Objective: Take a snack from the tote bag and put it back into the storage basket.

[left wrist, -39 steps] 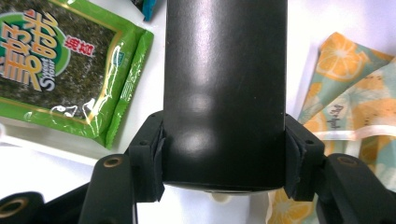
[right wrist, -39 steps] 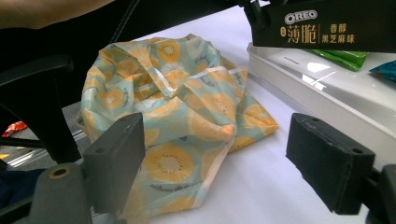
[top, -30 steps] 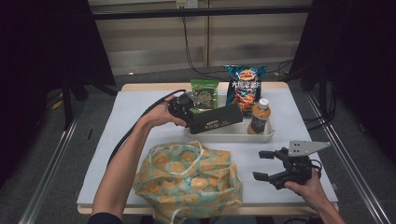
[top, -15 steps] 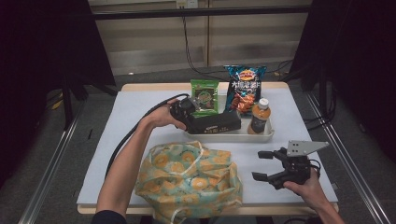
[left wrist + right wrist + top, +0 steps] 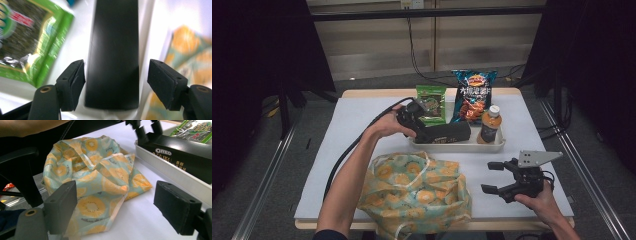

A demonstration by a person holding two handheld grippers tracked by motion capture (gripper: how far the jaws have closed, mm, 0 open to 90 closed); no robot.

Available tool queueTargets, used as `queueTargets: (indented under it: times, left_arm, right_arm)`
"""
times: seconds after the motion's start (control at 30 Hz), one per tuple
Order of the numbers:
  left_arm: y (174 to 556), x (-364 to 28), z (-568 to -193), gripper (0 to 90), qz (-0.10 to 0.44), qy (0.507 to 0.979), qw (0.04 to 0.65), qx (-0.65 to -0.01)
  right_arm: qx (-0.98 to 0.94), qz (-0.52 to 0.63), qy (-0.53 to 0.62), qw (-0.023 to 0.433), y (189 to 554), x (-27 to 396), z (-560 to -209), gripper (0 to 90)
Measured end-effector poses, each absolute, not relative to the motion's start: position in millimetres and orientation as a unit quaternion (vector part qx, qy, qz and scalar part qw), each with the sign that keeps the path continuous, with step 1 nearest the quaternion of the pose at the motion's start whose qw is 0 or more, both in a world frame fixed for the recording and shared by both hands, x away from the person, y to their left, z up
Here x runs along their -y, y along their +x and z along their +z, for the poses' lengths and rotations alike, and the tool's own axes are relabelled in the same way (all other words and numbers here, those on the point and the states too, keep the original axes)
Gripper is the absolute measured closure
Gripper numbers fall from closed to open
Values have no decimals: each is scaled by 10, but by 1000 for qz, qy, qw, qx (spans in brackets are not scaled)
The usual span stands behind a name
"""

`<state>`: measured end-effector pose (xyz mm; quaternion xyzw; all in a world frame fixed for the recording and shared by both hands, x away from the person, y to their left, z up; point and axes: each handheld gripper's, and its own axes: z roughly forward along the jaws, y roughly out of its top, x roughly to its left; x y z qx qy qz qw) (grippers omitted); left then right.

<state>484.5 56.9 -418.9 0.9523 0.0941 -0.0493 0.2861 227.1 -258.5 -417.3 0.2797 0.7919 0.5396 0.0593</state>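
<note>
At the near edge of a white tray (image 5: pixel 462 146), the left gripper (image 5: pixel 116 85) straddles the end of a black Oreo box (image 5: pixel 113 55) lying in the tray; its jaws have just been opening, and the pads now stand off the box on both sides, a clear gap showing on one. A green snack packet (image 5: pixel 432 102), a chip bag (image 5: pixel 473 95) and a bottle (image 5: pixel 490 125) share the tray. The right gripper (image 5: pixel 498 176), jaws wide and holding nothing, hangs over the table, pointed at a fruit-print bag (image 5: pixel 95 190) crumpled near the tray.
</note>
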Motion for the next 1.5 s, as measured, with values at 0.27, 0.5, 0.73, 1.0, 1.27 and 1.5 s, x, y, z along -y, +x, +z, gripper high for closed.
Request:
queueTargets:
  times: [0.27,0.5,0.73,1.0,1.27,1.5]
  left_arm:
    - [4904,-545,-4129,471,-36,916,362,-170]
    - [4978,-425,-4242,749,-15,885,389,-256]
    - [5008,-289,-4368,751,-15,887,377,-267]
    - [4964,-202,-4414,741,-16,902,356,-242]
    - [4884,-380,-4264,626,-7,877,411,-250]
    - [4585,-733,-4051,453,13,871,433,-231]
  right_arm:
    - [-794,537,277,57,2264,2560,-4181,185]
    - [-794,538,276,56,2265,2559,-4182,187]
    - [-794,539,276,53,2258,2571,-4190,189]
    - [-792,540,279,54,2252,2576,-4188,190]
    - [-784,545,289,66,2255,2605,-4183,192]
    - [-773,546,311,88,2278,2671,-4197,193]
